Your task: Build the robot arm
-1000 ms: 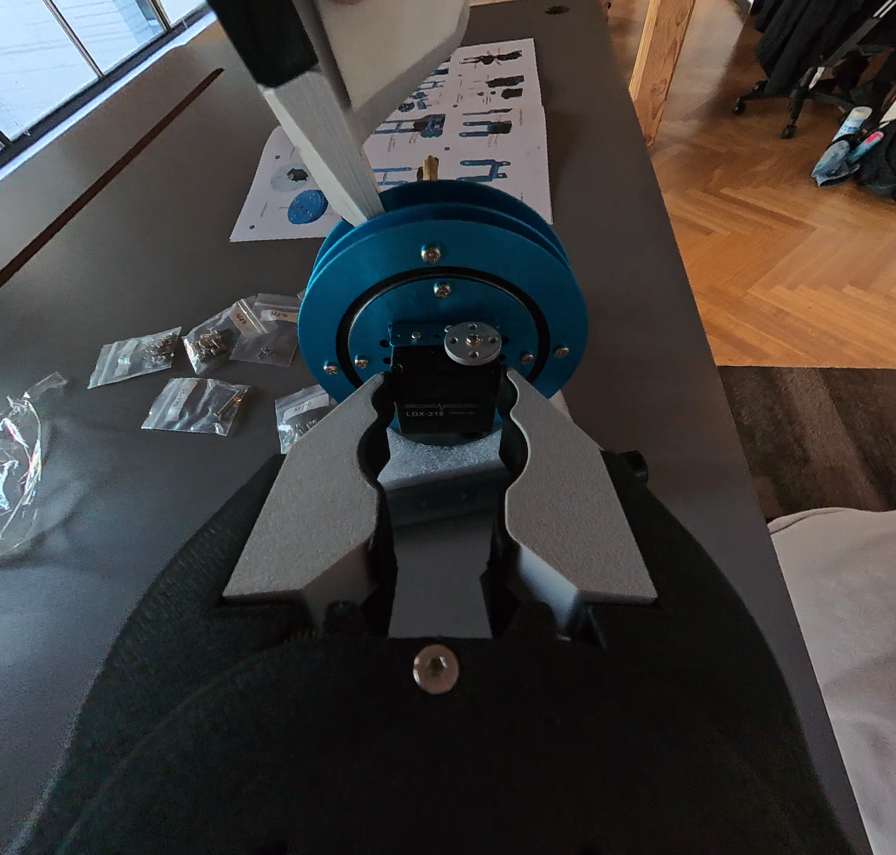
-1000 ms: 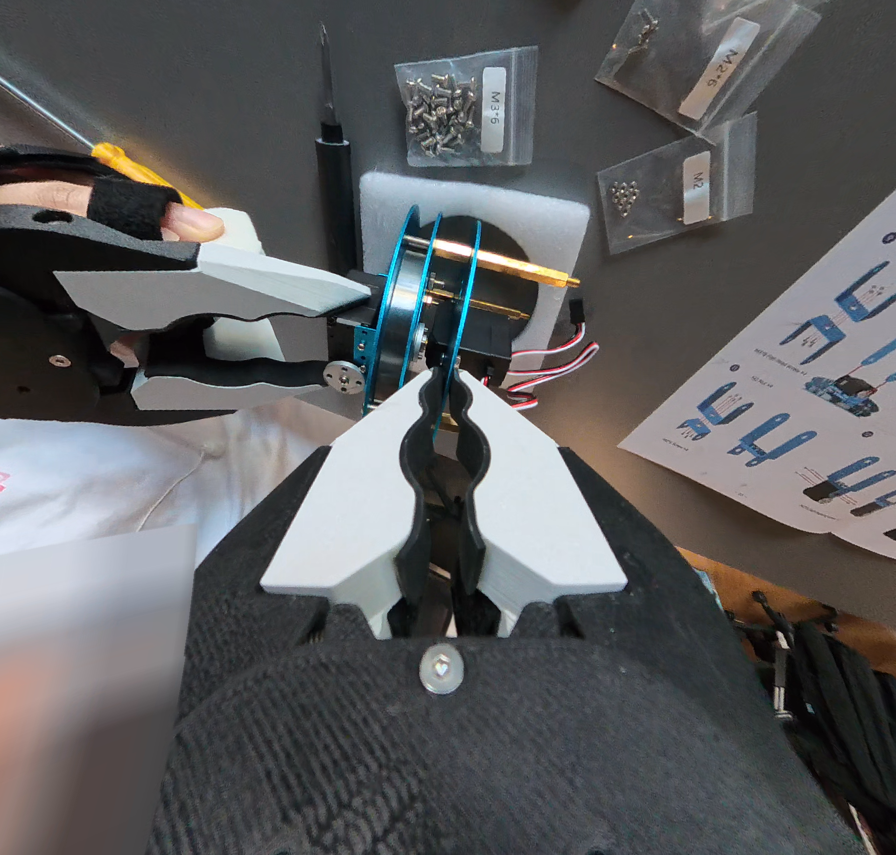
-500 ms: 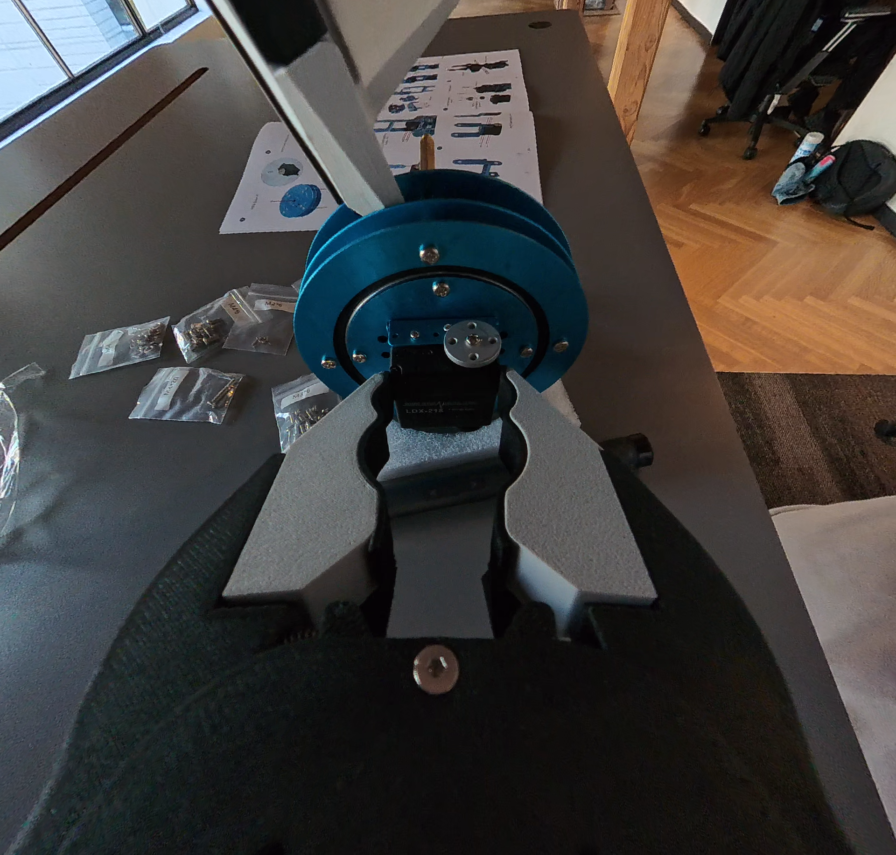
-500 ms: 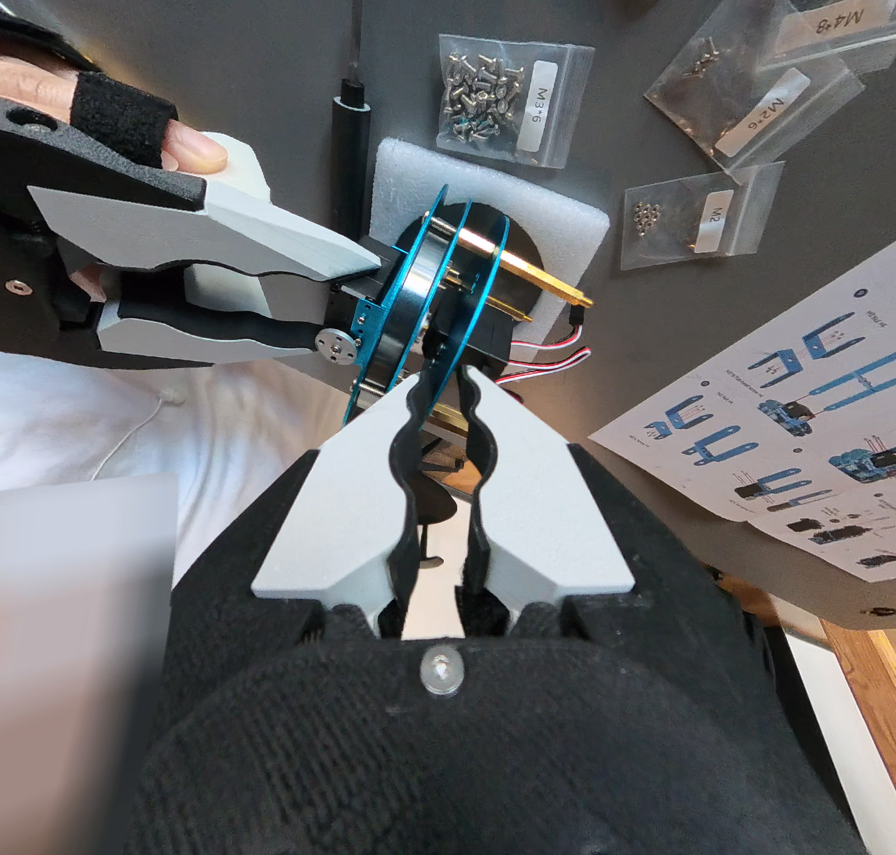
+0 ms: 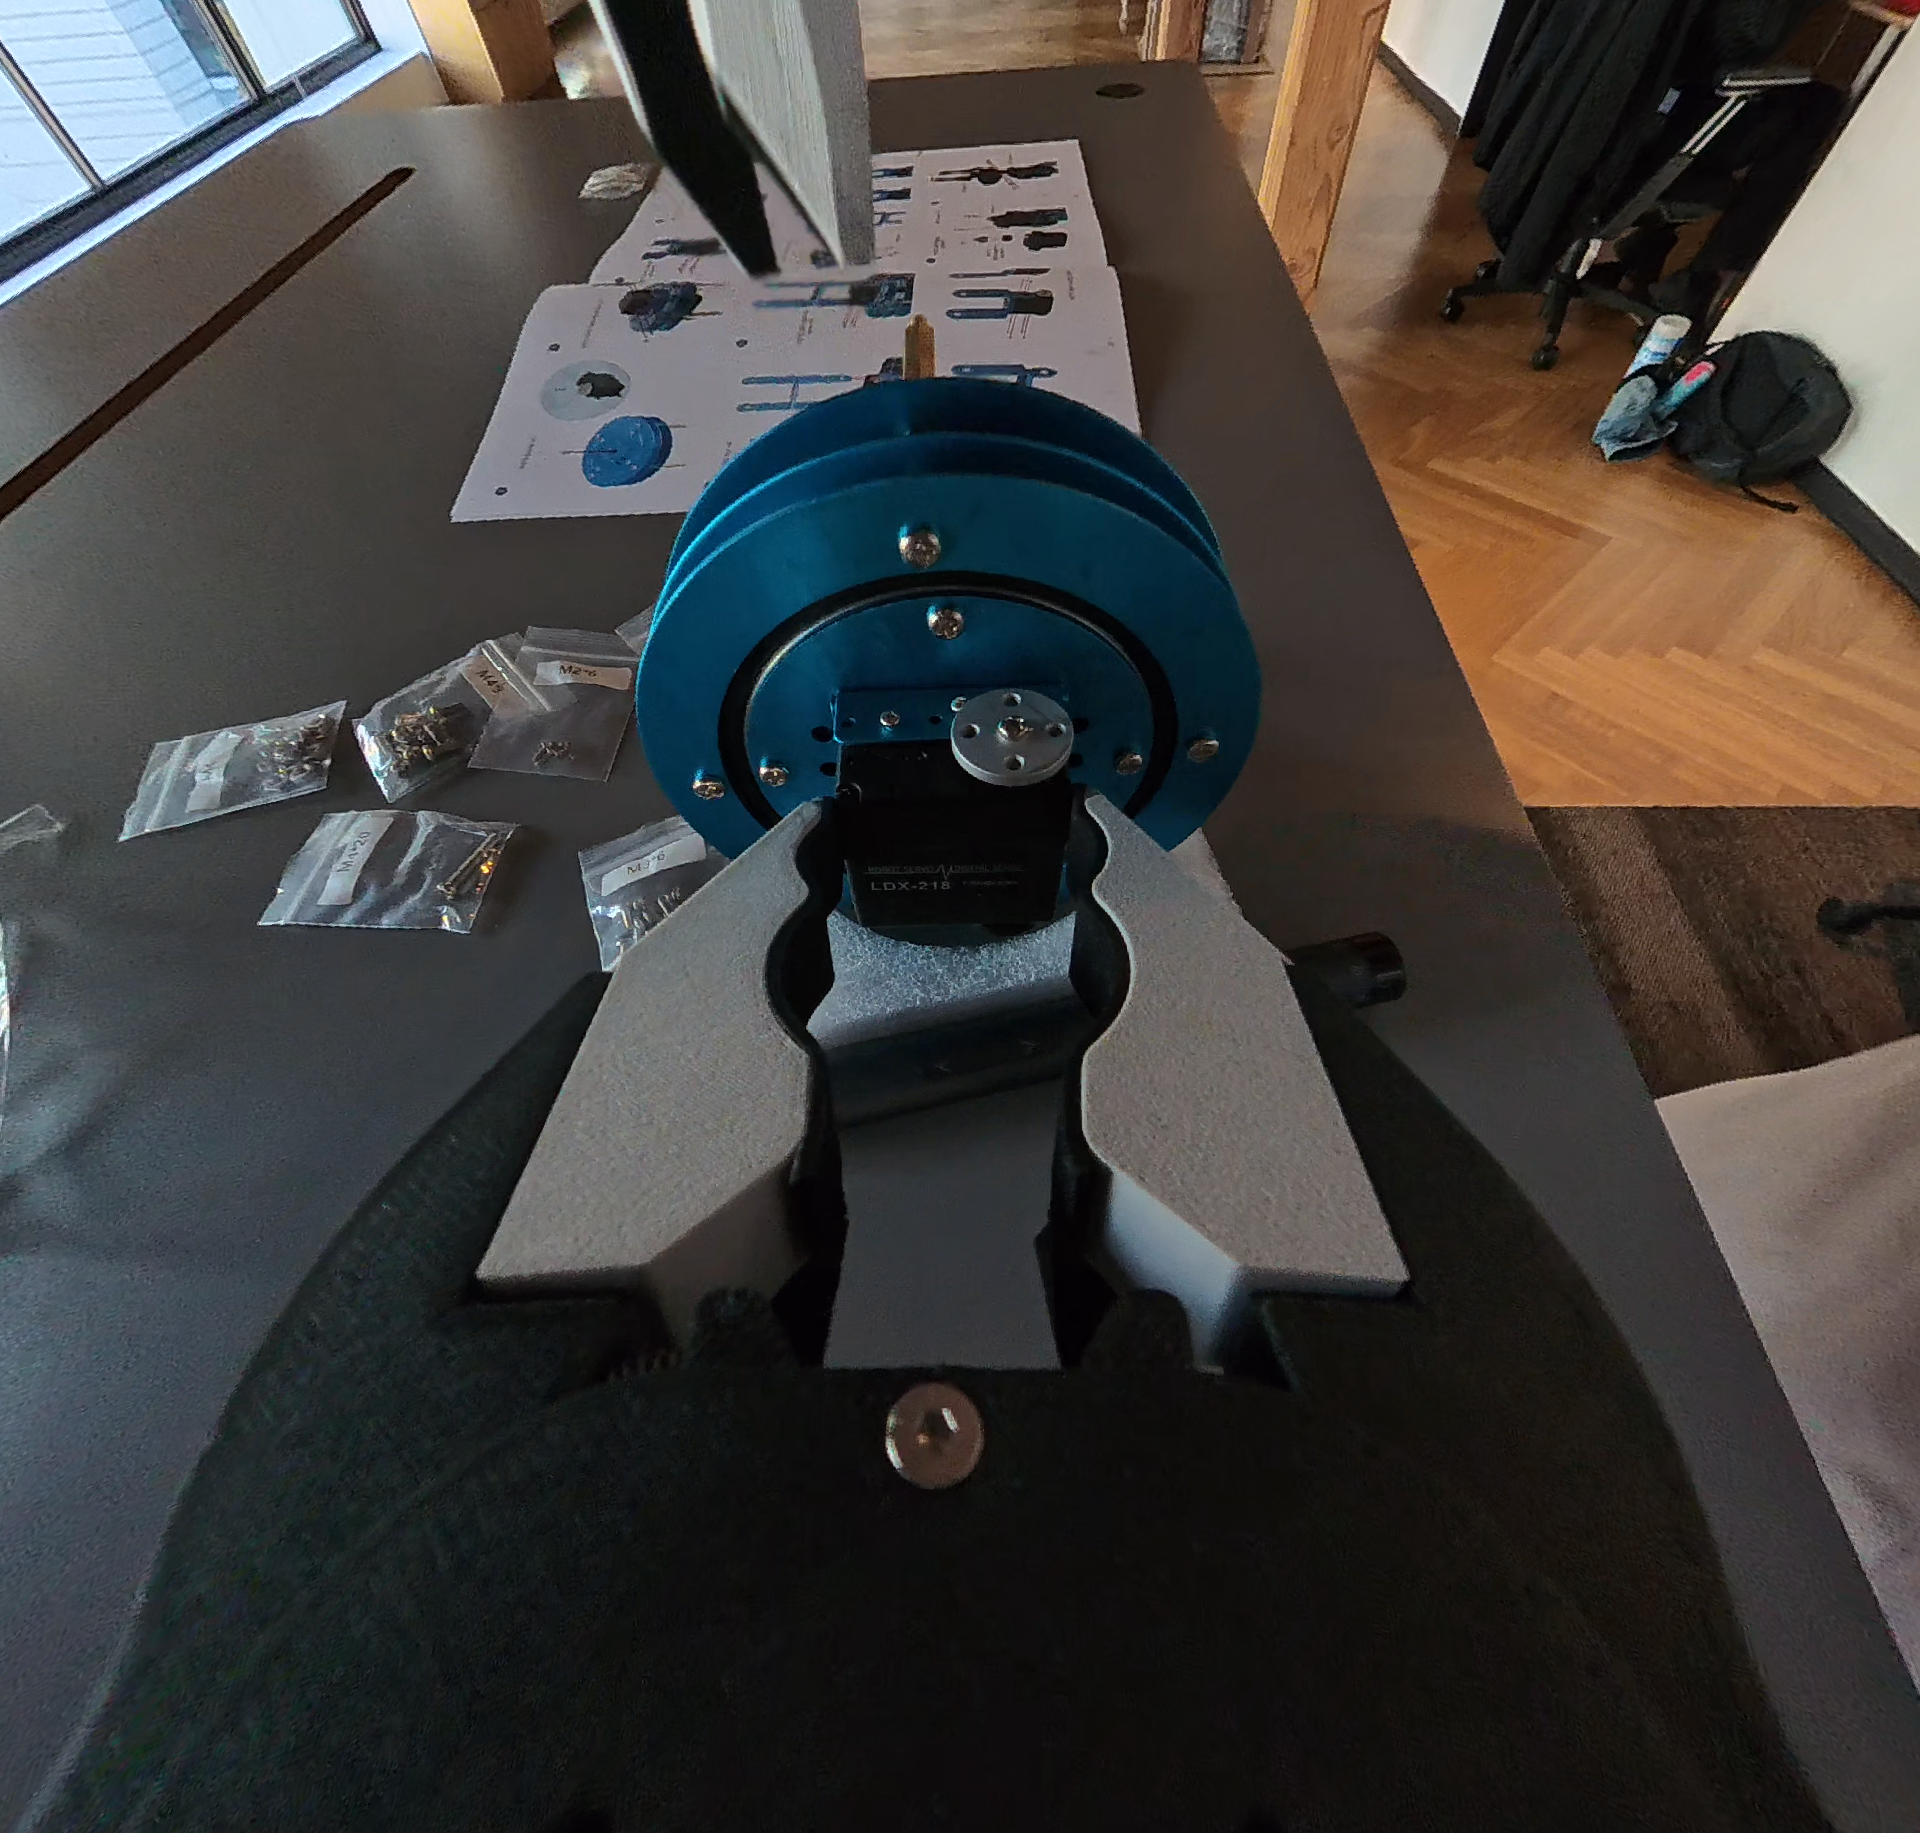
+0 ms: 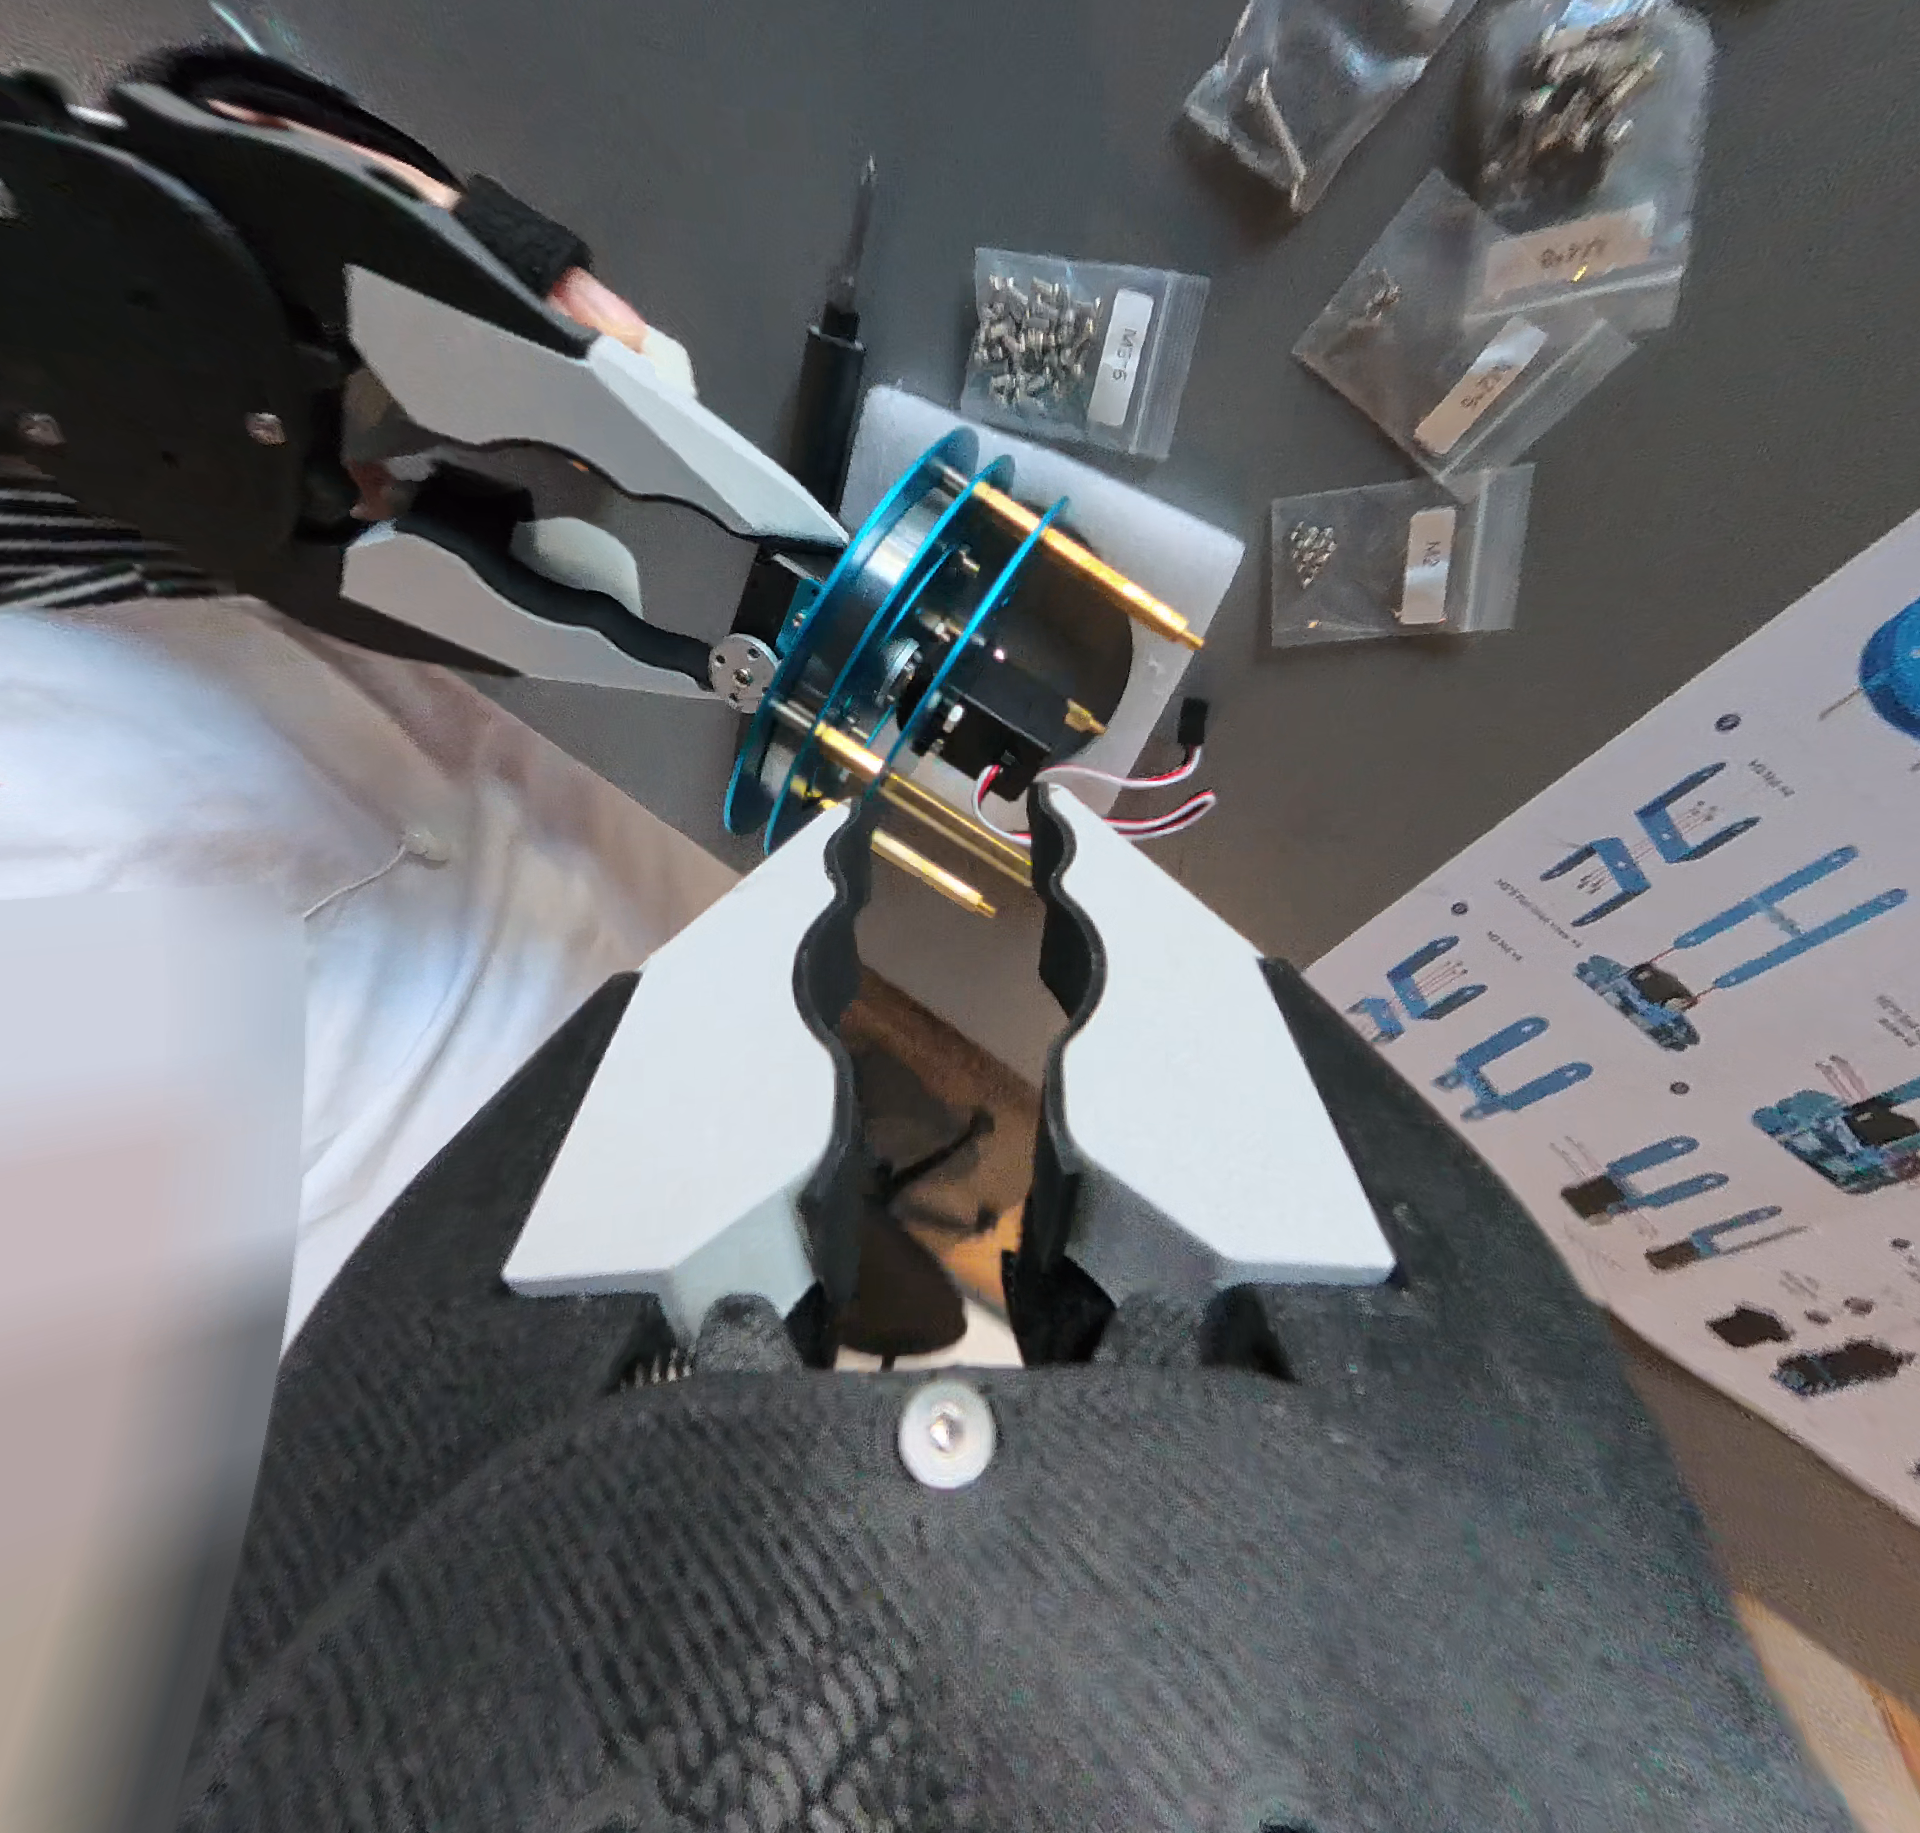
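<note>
A blue double-disc assembly (image 5: 945, 557) with brass standoffs (image 6: 1091, 568) and a black servo (image 5: 951, 848) stands on edge on a white foam pad (image 5: 935, 983). My left gripper (image 5: 951, 827) is shut on the servo body and holds the assembly upright. It also shows in the right wrist view (image 6: 774, 609), with a person's hand behind it. My right gripper (image 6: 940, 817) is open and empty, just off the disc rims (image 6: 904, 620), with a standoff tip between its jaws. In the left wrist view it (image 5: 805, 225) hangs above the discs, apart from them.
Several small bags of screws (image 5: 384, 858) lie left of the assembly on the dark table (image 5: 260, 588); they also show in the right wrist view (image 6: 1081, 349). A black screwdriver (image 6: 831, 381) lies beside the foam pad (image 6: 1174, 557). Instruction sheets (image 5: 810, 370) lie beyond. The table edge is to the right. Left tips to right tips: about 9 centimeters.
My right gripper was shut on a blue disc rim; it has opened, let go and drawn back and up. My left gripper still holds the servo.
</note>
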`<move>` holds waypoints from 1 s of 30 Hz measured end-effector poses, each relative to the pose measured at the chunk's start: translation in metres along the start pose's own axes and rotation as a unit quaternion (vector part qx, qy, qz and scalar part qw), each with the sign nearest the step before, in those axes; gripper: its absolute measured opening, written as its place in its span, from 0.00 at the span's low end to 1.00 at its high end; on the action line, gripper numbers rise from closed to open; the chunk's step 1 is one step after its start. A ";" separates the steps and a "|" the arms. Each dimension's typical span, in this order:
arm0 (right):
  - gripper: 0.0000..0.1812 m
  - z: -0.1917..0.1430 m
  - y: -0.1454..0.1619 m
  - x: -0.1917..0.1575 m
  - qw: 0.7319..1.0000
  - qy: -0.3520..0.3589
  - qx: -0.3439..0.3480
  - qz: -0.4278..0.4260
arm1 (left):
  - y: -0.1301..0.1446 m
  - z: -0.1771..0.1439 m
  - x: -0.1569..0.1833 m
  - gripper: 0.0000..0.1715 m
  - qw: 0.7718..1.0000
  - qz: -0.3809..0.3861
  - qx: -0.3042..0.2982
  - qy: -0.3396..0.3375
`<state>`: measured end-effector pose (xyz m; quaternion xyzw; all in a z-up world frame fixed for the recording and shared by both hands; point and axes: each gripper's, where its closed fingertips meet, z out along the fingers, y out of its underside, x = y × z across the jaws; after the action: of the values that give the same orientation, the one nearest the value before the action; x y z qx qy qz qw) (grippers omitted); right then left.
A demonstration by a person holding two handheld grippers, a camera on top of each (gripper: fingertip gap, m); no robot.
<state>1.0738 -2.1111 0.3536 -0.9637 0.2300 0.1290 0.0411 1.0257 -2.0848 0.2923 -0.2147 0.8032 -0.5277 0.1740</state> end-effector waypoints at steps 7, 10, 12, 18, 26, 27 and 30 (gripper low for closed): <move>0.21 -0.048 -0.013 -0.010 0.961 0.000 0.259 -0.097 | -0.002 0.002 -0.003 0.25 1.000 0.022 0.005 -0.001; 0.22 -0.048 -0.007 -0.006 0.934 0.010 0.341 -0.108 | -0.003 0.002 -0.002 0.27 1.000 0.028 0.005 0.000; 0.22 -0.045 -0.003 -0.007 0.911 0.018 0.395 -0.117 | -0.002 0.002 -0.001 0.29 0.999 0.032 0.003 0.002; 0.25 -0.040 0.021 0.016 0.836 0.116 0.527 -0.103 | -0.001 0.001 -0.002 0.34 1.000 0.023 0.002 0.005; 0.35 -0.051 0.082 0.094 0.728 0.289 0.618 0.063 | -0.001 -0.005 0.002 0.38 1.000 0.030 -0.005 -0.007; 0.37 -0.051 0.091 0.106 0.712 0.329 0.615 0.077 | 0.000 -0.009 0.002 0.38 0.999 0.032 -0.006 -0.016; 0.41 -0.045 0.119 0.135 0.672 0.436 0.589 0.103 | 0.001 -0.022 0.004 0.38 0.999 0.032 -0.014 -0.038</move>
<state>1.1469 -2.2819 0.3588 -0.6563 0.3474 -0.4648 0.4822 1.0112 -2.0690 0.2997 -0.2106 0.8099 -0.5022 0.2180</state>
